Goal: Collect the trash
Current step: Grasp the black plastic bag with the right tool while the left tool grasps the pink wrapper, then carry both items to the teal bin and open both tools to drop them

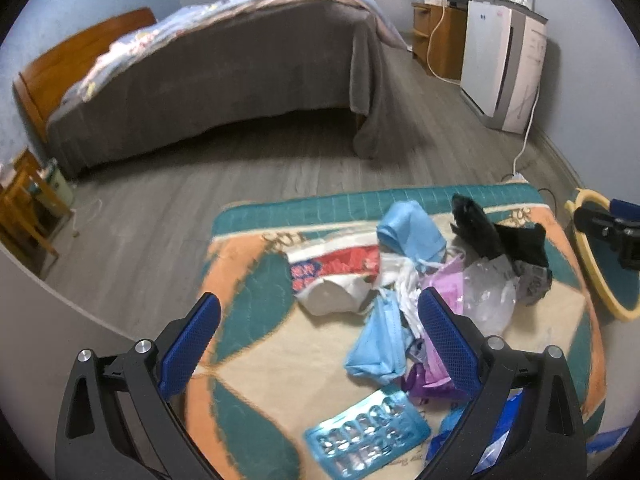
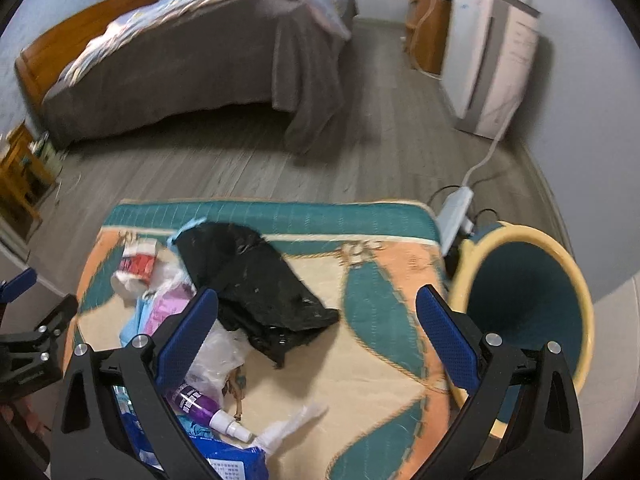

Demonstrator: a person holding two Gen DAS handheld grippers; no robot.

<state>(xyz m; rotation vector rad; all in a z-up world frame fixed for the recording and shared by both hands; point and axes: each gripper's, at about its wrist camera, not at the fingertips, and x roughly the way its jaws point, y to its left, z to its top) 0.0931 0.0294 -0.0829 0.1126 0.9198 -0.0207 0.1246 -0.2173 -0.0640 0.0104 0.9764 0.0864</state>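
Note:
Trash lies on a patterned teal, orange and cream mat [image 1: 256, 360]. In the left wrist view I see a blue face mask [image 1: 380, 344], a second blue mask [image 1: 412, 232], a red and white wrapper [image 1: 332, 272], a blister pack [image 1: 368, 436], pink and clear plastic [image 1: 480, 296] and a black bag [image 1: 496, 236]. My left gripper [image 1: 320, 312] is open and empty above the pile. My right gripper [image 2: 318, 308] is open and empty over the black bag [image 2: 256, 280]; a purple spray bottle [image 2: 208, 408] lies near it. A teal bin with a yellow rim [image 2: 532, 312] stands right of the mat.
A bed with a grey cover [image 1: 224, 64] stands beyond the mat on grey wood floor. A white appliance [image 1: 500, 64] and a wooden cabinet [image 1: 436, 36] stand at the right wall. A white power strip and cable [image 2: 456, 204] lie by the bin. Wooden furniture [image 1: 24, 208] stands at left.

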